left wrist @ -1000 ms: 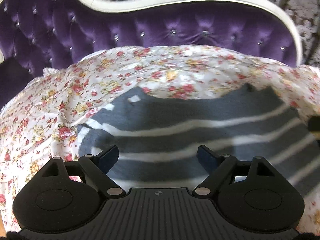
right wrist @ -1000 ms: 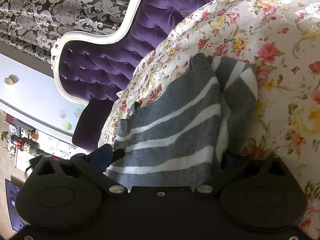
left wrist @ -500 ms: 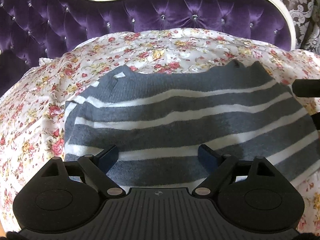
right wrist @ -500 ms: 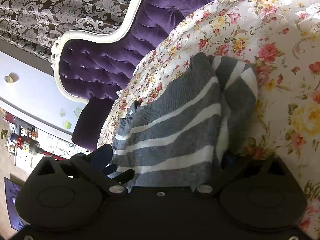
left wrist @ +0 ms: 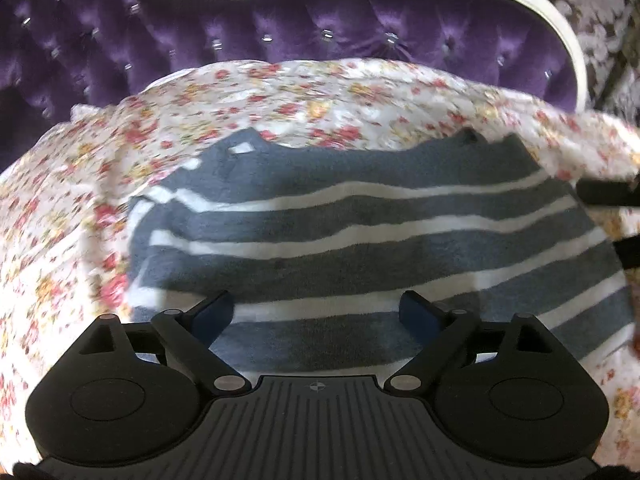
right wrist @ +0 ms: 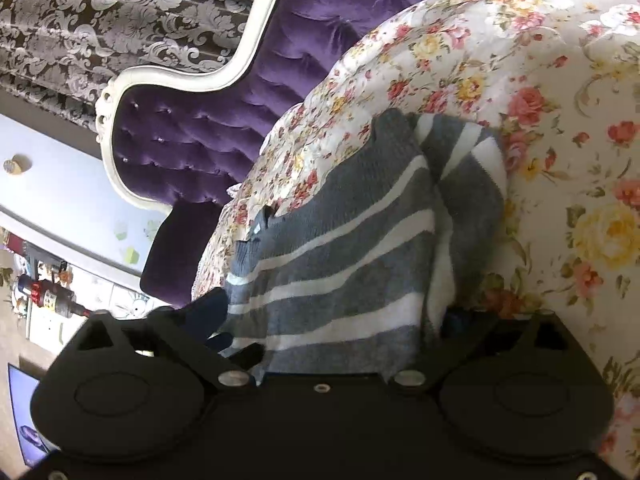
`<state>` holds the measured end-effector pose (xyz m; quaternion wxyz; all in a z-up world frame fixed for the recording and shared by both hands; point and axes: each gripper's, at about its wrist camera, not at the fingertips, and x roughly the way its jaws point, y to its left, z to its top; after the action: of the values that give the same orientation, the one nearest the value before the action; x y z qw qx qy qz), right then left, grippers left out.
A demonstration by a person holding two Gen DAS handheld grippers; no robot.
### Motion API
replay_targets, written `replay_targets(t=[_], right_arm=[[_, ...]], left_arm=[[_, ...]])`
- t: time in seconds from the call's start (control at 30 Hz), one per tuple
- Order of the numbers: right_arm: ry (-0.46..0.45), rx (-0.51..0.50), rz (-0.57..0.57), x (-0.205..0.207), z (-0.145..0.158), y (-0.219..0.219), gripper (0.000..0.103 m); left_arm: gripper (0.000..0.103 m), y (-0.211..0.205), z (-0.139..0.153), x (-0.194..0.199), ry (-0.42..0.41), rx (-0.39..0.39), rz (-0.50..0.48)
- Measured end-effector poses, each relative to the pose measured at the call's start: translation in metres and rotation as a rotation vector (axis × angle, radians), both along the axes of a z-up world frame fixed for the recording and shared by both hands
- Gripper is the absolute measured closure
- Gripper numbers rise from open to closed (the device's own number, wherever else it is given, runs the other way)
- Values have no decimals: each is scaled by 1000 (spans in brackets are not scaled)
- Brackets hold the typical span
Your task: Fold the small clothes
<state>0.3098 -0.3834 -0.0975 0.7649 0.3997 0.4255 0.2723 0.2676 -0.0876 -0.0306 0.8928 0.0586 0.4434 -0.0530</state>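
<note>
Left wrist view, slightly blurred: left gripper angled down over a grey sweater with white stripes, spread flat on a floral bedsheet before a purple tufted headboard; jaws wide and opening, pads clear of the knit, gripping nothing. Right wrist view: right gripper at the sweater's near folded edge, jaws closing around the fabric, pads not yet pressing.

Soft daylight, motion blur, fisheye warping
</note>
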Motion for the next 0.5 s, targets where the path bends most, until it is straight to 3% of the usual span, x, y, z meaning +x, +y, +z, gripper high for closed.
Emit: replay_targets(t=[0.3, 0.4, 0.5], right_arm=[[4, -191, -46, -7, 2, -1, 72], [-20, -245, -76, -12, 7, 5, 81], [-51, -293, -130, -19, 18, 12, 83]], left_arm=[[12, 68, 24, -15, -80, -24, 86], [12, 95, 24, -11, -77, -38, 108], [12, 120, 26, -6, -82, -44, 130]])
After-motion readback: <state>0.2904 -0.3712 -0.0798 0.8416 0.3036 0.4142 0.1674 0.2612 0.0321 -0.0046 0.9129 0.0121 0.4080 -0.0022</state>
